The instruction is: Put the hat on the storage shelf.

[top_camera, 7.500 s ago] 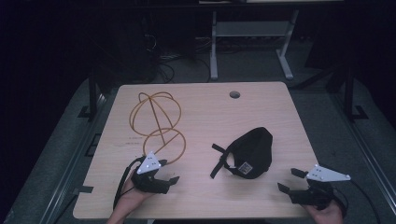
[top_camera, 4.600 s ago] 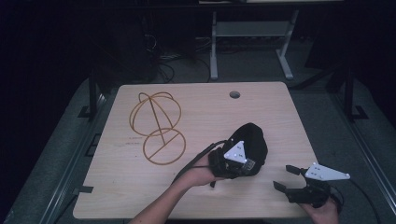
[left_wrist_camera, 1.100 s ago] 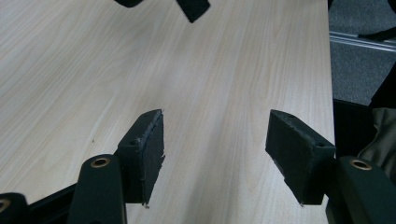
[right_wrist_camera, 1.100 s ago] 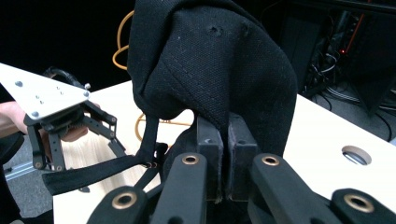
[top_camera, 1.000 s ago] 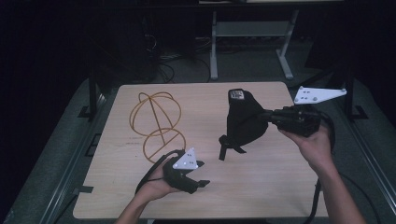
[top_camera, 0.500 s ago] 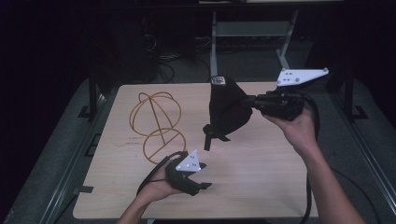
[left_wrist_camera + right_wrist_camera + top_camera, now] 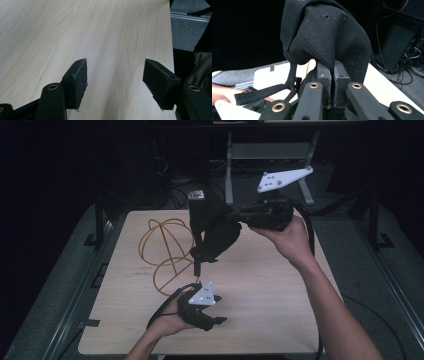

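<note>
A: What's sitting at the left of the table (image 7: 280, 290)?

B: A wire hat stand (image 7: 167, 252), orange-gold, is standing upright on the wood, a round frame over a ring base.

A: And the left gripper (image 7: 212, 319)?

B: It's resting low near the table's front edge, just in front of the stand's base. In the left gripper view its jaws are gaping wide with bare wood between them.

A: Where's the black cap (image 7: 212, 227)?

B: It's hanging in the air over the middle of the table, just right of the stand, its strap (image 7: 265, 93) dangling below.

A: Who's holding it?

B: The right gripper (image 7: 235, 217), reaching in from the right. In the right gripper view its jaws are pinching the cap's fabric (image 7: 324, 40) tightly.
</note>
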Tool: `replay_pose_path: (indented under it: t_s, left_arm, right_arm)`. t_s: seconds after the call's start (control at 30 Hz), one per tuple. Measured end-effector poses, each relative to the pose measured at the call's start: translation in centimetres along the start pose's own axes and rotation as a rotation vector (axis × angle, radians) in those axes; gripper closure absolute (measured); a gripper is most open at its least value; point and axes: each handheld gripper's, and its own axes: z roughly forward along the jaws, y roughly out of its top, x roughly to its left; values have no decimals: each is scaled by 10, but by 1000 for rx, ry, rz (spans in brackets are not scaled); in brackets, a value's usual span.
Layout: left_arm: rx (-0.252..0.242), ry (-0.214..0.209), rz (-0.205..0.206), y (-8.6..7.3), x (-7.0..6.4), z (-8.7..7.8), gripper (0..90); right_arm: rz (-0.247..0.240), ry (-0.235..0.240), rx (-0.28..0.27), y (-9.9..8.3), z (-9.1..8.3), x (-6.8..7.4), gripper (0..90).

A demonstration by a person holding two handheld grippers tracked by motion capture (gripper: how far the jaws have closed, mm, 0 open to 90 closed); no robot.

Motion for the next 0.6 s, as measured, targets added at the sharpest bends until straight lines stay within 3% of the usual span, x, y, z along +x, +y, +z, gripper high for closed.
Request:
replay_pose_path:
  t_s: [0.3,0.33,0.47,0.6]
  left_arm:
    - [-3,-11,-11,0,-3,1,360]
    - [5,-10,13,1,-2,1,360]
    - [9,-16,27,1,-2,3,360]
    - [10,-21,21,2,-4,5,360]
  right_arm:
    - [-35,49,73,27,39,5,864]
    - [-38,51,83,30,43,6,864]
    - [-53,58,119,41,58,8,864]
    - [-65,76,141,52,70,10,864]
